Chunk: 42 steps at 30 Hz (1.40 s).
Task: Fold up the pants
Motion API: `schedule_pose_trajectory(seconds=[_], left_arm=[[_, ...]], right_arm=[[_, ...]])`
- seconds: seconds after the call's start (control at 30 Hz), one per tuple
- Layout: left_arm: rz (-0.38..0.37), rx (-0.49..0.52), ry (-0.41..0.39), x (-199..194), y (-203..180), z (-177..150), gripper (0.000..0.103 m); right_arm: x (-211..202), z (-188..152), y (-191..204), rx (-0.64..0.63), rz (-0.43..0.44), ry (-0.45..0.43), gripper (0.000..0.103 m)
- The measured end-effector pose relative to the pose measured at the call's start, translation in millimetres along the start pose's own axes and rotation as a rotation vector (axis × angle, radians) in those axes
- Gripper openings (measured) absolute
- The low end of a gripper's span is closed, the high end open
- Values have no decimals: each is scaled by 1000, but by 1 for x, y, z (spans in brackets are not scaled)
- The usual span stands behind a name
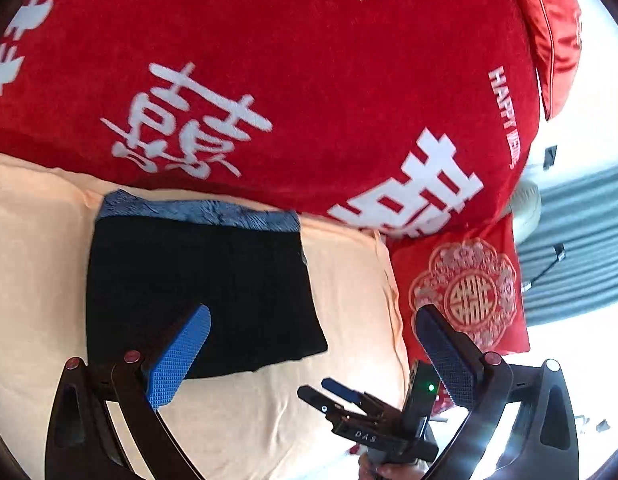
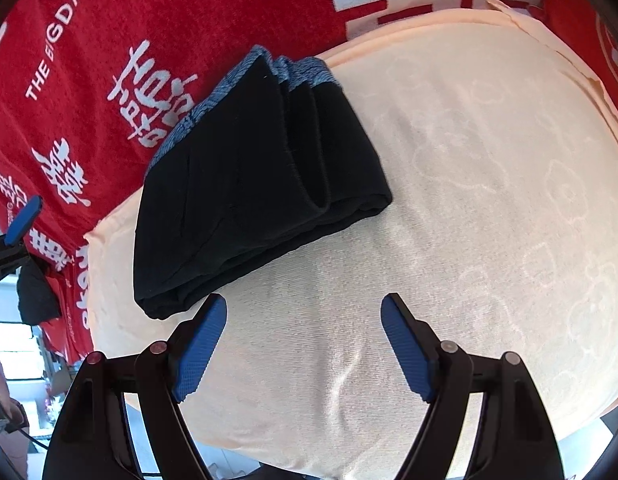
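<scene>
Pants [image 2: 245, 184] lie folded at 10 o'clock; both tools released, empty: left tool [image 1: 313, 344], right tool [image 2: 303, 328]; stacked layers could be slumped apart if nudged.

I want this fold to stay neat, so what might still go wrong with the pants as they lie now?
1. The folded pants show loose stacked layers at one end; a nudge there may let them slide apart.
2. The right hand-held gripper is open with one finger near the pants' corner, so it might snag it.
3. The peach cloth looks soft and humped, so the stack may slump.
</scene>
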<state>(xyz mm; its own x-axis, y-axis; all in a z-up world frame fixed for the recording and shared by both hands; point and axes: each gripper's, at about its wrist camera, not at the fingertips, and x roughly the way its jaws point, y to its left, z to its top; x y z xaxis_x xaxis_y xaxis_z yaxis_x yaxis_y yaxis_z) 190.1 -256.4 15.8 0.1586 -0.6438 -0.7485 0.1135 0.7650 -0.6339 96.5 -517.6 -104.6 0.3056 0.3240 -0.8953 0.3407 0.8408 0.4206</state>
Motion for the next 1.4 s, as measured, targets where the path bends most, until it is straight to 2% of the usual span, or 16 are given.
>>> schedule_pose_trajectory(seconds=[0.57,0.63,0.7,0.83,0.87,1.03,1.17,1.27,1.4], left_arm=[[-219,-76,-13,1,-5,-3,103],[-219,-68,-13,1,-7,-3,103],[-182,-48,-17,1,-9,-4,103],[51,30,-16,8,-5,-10,103],[120,35,-10,12,2,-12,103],[373,8,20,23,53,-21,103],[498,29,52,29,92,-22,103],[541,60,87,36,108,-18,103],[460,65,160,47,133,-6,103]], right_arm=[[-6,-3,-15,33,12,-20,82],[-6,-4,-16,34,12,-20,82],[-7,-4,-16,35,13,-21,82],[-7,-4,-15,29,11,-15,82],[-7,-4,-15,27,11,-13,82],[-10,6,-14,-4,-2,-7,82],[-11,26,-20,-14,4,1,82],[-8,44,-20,-34,8,5,82],[2,70,-14,-82,38,30,85]])
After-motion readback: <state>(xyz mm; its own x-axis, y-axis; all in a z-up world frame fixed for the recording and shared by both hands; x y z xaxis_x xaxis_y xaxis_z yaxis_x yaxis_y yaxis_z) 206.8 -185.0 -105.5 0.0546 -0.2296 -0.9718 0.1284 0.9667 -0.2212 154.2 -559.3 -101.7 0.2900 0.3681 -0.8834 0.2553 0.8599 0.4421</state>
